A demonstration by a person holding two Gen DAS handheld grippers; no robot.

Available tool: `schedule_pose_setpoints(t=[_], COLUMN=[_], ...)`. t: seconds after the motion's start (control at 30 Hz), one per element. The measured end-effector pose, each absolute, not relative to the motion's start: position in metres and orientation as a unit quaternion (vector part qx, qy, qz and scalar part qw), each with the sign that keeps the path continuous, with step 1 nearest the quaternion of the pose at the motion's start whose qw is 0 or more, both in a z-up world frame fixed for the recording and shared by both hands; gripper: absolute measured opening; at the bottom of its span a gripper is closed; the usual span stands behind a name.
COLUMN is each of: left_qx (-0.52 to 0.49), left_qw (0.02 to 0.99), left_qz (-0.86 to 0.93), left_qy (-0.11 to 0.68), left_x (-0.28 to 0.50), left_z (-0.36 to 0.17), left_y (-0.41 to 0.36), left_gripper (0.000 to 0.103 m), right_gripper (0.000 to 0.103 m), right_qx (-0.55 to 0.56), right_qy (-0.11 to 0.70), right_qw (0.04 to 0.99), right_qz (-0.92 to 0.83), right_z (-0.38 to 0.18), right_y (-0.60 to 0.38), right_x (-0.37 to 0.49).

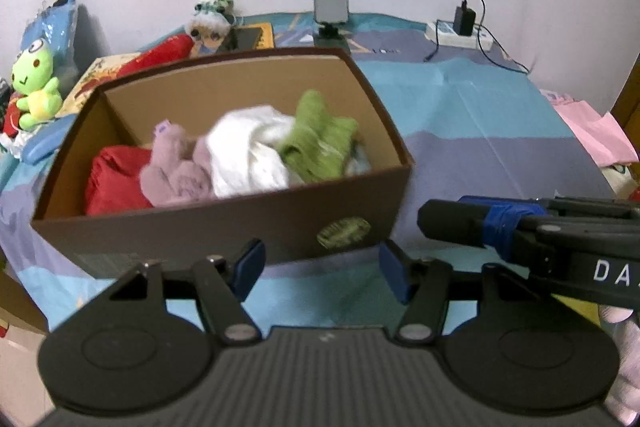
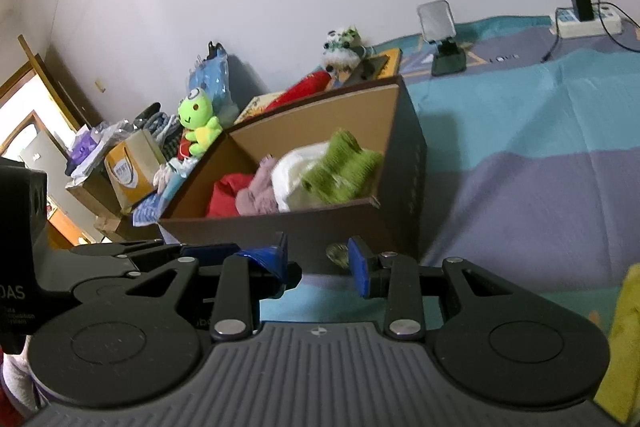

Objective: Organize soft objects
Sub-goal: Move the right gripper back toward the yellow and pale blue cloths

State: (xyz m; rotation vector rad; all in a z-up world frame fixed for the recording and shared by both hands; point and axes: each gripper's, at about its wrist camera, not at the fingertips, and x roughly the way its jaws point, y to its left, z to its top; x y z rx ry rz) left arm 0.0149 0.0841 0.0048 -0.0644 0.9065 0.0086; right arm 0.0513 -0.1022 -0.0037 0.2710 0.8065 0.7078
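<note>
A brown cardboard box stands on the bed. In it lie a red cloth, a pink fuzzy item, a white cloth and a green knit item. The box also shows in the right wrist view, with the green knit item on top. My left gripper is open and empty, just in front of the box. My right gripper is open and empty, near the box's front corner; it also shows at the right of the left wrist view.
A striped blue and purple sheet covers the bed. A green frog plush, a small panda plush, a phone stand, a power strip with charger and pink cloth lie around. A yellow item lies at right.
</note>
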Motion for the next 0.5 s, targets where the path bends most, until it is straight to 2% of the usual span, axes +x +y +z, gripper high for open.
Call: schedule_pose_setpoints(t=[0.5], left_qx=[-0.014], left_qw=[0.877], left_qz=[-0.056], left_qy=[0.476], left_x=[0.012], left_z=[-0.028], left_y=[0.008], left_gripper=[0.063], right_gripper=[0.017], right_qx=[0.131], right_qy=[0.414], right_qw=[0.851], right_qz=[0.297], right_z=[-0.026], right_y=[-0.172], right_x=[0.029])
